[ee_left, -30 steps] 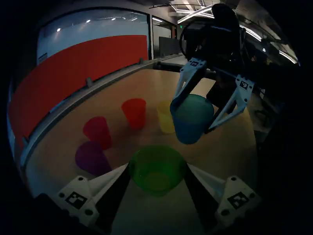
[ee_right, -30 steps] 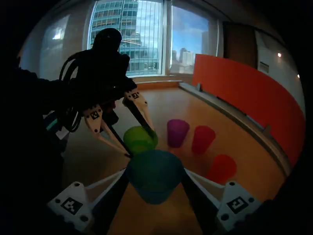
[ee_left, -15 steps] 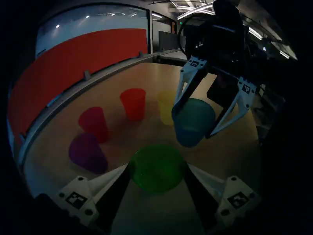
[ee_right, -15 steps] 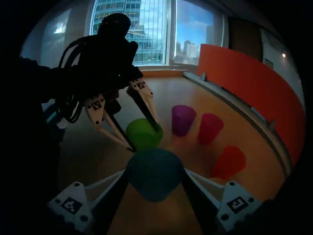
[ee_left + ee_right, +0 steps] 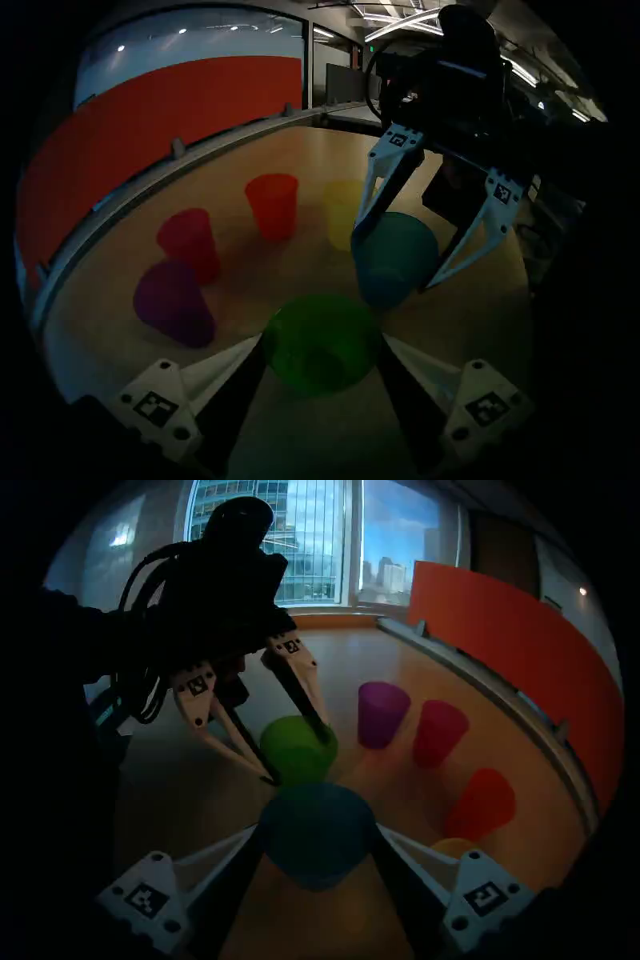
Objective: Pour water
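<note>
- In the left gripper view, the left gripper [image 5: 320,346] reaches in from 6 o'clock. Its jaws pinch a green cup [image 5: 320,324] by both flanks, and the cup is seen nearly end-on.
- At 1 o'clock from that cup, the right gripper [image 5: 392,260] comes down out of a dark housing at 12 o'clock. Its jaws are clamped on a teal cup [image 5: 396,272], one finger on either side.
- The teal cup is tipped, its open mouth leaning toward the camera. Its lower edge lies just beside the green cup's far rim; whether they touch cannot be told.
- The light is too dim to tell what either cup contains.
- Four more cups stand on the wooden bench [image 5: 264,276]: a purple cup [image 5: 172,304] at 9 o'clock, a pink cup [image 5: 189,244] just beyond it, a red cup [image 5: 272,206] toward 11 o'clock, and a yellow cup [image 5: 340,212] partly behind a finger of the right gripper.
- A red wall panel [image 5: 160,120] runs along the bench's far edge from 9 to 11 o'clock.
- In the right gripper view, the teal cup sits at 6 o'clock between the camera's own fingers, with the green cup directly at 12 o'clock from it, held by the left gripper.
- There the purple, pink and red cups trail from 1 toward 4 o'clock, and a sliver of the yellow cup shows at 5 o'clock.
- A bright window [image 5: 320,544] fills the 12 o'clock background.
</note>
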